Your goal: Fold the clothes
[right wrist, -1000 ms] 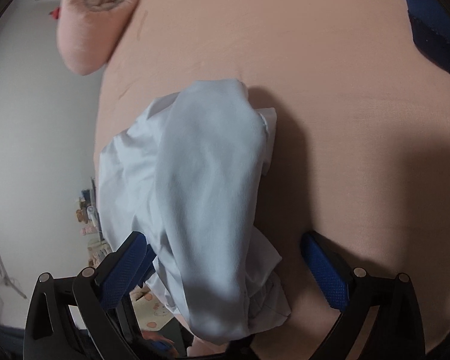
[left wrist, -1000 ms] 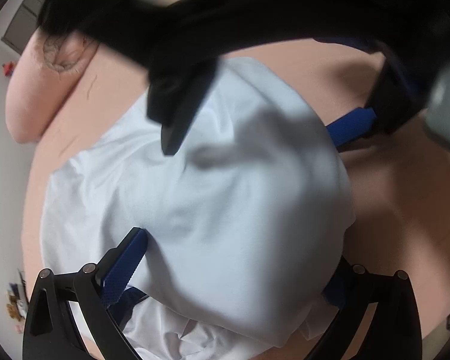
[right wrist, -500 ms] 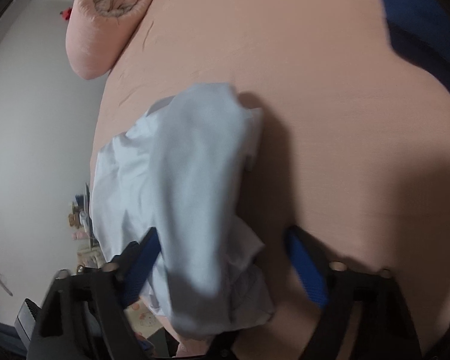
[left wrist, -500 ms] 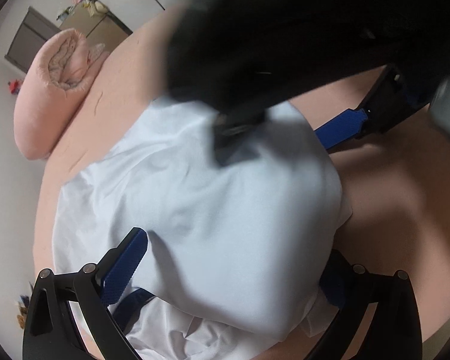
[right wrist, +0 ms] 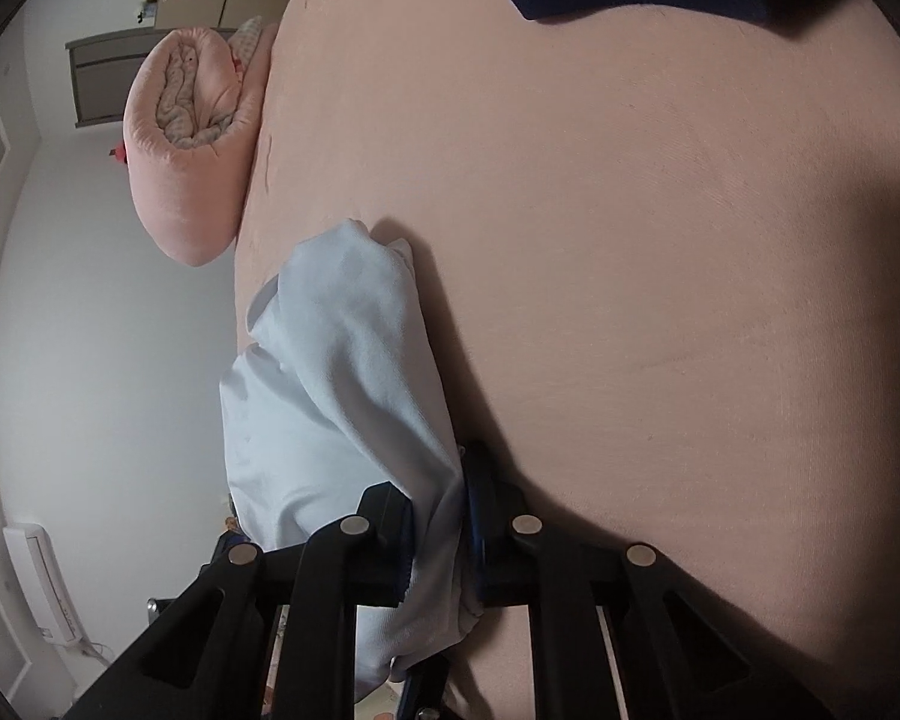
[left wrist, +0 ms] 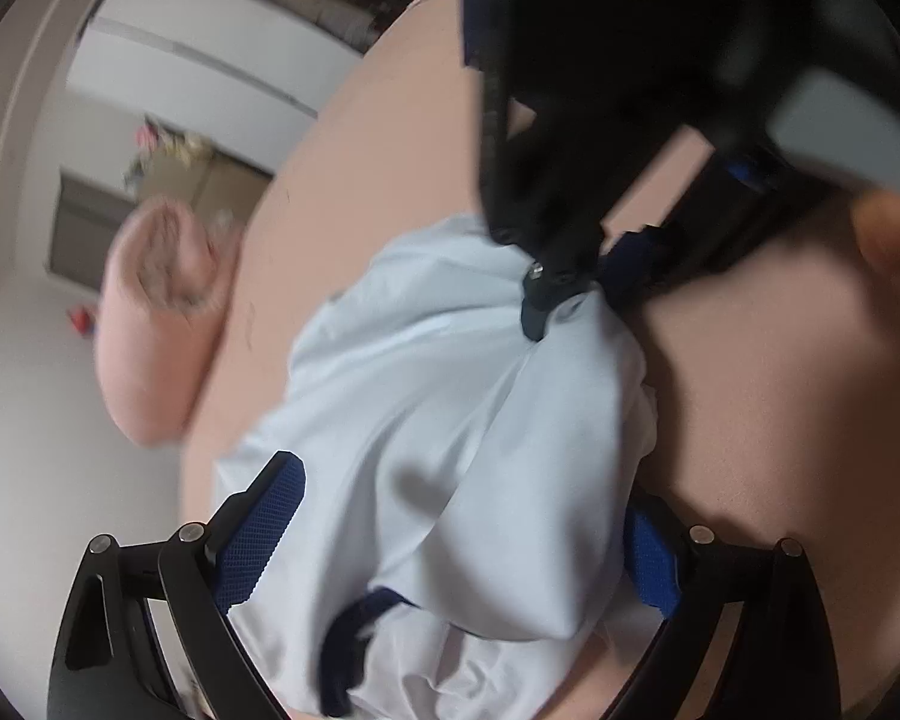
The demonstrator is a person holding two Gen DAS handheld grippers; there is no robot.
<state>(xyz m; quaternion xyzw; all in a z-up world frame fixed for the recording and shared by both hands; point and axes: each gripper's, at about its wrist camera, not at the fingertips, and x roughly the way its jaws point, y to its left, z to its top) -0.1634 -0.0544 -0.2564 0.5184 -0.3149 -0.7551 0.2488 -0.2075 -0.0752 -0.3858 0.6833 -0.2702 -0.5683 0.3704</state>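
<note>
Two grippers: our right gripper [right wrist: 438, 534] has just closed, pinching the pale-blue garment [right wrist: 354, 372] at six o'clock; left gripper [left wrist: 450, 546] spread, astride it.

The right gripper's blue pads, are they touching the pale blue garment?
Touching. The right wrist view shows the right gripper shut, its pads pinching a bunched fold of the pale blue garment between them.

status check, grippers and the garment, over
right gripper just closed, pinching pale blue garment. left gripper open, straddling it. pink bed sheet ahead unobstructed.
</note>
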